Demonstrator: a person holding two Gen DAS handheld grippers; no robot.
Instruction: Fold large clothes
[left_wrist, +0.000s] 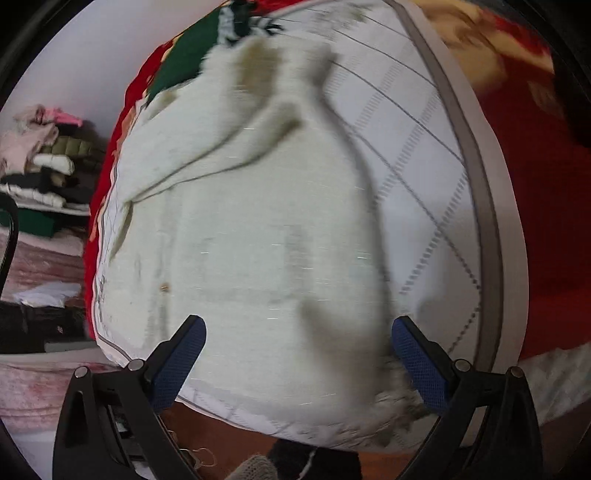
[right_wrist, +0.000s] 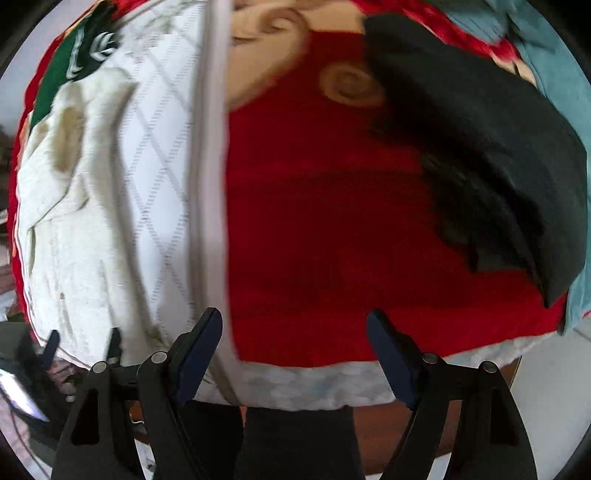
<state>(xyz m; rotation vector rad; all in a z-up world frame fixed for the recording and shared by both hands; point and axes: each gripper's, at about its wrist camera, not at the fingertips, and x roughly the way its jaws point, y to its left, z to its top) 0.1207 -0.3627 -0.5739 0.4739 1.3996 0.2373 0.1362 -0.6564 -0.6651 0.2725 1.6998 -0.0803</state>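
At the far left, a shelf (left_wrist: 48, 210) holds a pile of folded clothes (left_wrist: 40, 158). Next comes the bed. A white quilted pad (left_wrist: 413, 155) covers its left part, and the white fluffy coat (left_wrist: 258, 229) lies flat on it, near the pad's left edge. The left gripper (left_wrist: 297, 354) hangs over the coat, released, gripping nothing. Further right lies a red blanket (right_wrist: 325, 221). The right gripper (right_wrist: 295, 350) is spread wide above it, also holding nothing. A black garment (right_wrist: 480, 147) lies at the blanket's right edge.
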